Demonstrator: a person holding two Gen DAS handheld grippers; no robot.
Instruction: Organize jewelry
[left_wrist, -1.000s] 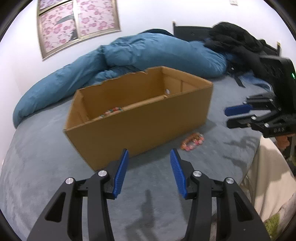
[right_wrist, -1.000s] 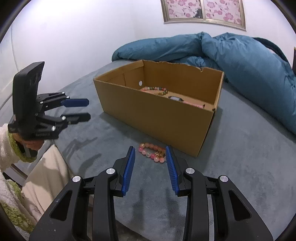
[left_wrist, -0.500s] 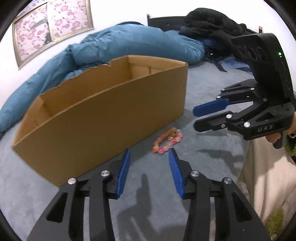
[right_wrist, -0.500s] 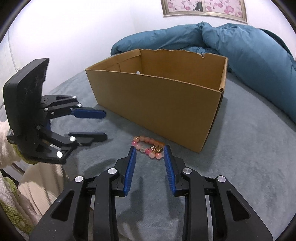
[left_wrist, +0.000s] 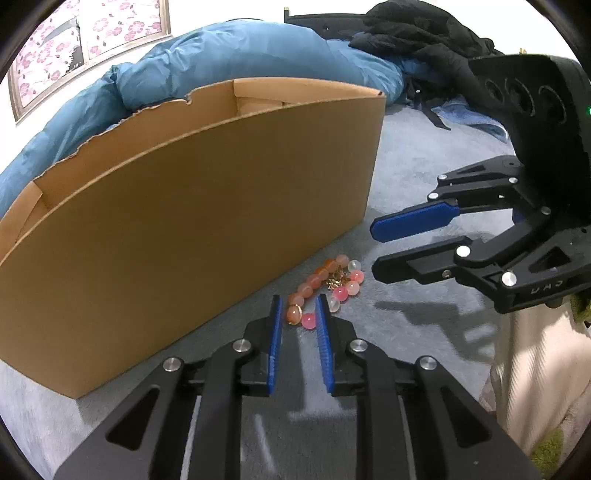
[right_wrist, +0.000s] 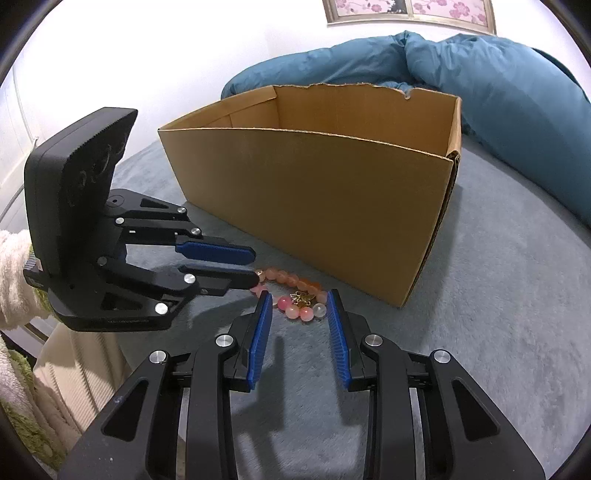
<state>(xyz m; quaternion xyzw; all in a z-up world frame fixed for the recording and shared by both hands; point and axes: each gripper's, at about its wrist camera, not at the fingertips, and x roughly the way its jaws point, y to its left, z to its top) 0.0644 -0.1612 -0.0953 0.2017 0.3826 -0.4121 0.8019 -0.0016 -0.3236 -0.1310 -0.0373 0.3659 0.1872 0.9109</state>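
A pink and orange bead bracelet (left_wrist: 325, 288) with a gold charm lies on the grey bed cover just in front of an open cardboard box (left_wrist: 192, 221). My left gripper (left_wrist: 298, 306) is low at the bracelet's near end, its blue jaws partly closed with two beads between the tips. In the right wrist view the bracelet (right_wrist: 295, 295) lies between the tips of my right gripper (right_wrist: 299, 299), which is open. The left gripper (right_wrist: 255, 267) reaches the bracelet from the left there, and the box (right_wrist: 325, 199) stands behind. The right gripper (left_wrist: 373, 247) shows open at the right in the left wrist view.
A blue duvet (left_wrist: 229, 55) is heaped behind the box, also in the right wrist view (right_wrist: 480, 74). Black clothing (left_wrist: 424, 40) lies at the back right. A cream sleeve (left_wrist: 535, 369) hangs at the bed's edge. Grey cover stretches right of the box (right_wrist: 517, 277).
Both grippers have dropped and moved in on the bracelet. The left gripper's jaws have narrowed around its near beads. The right gripper's jaws now straddle the bracelet.
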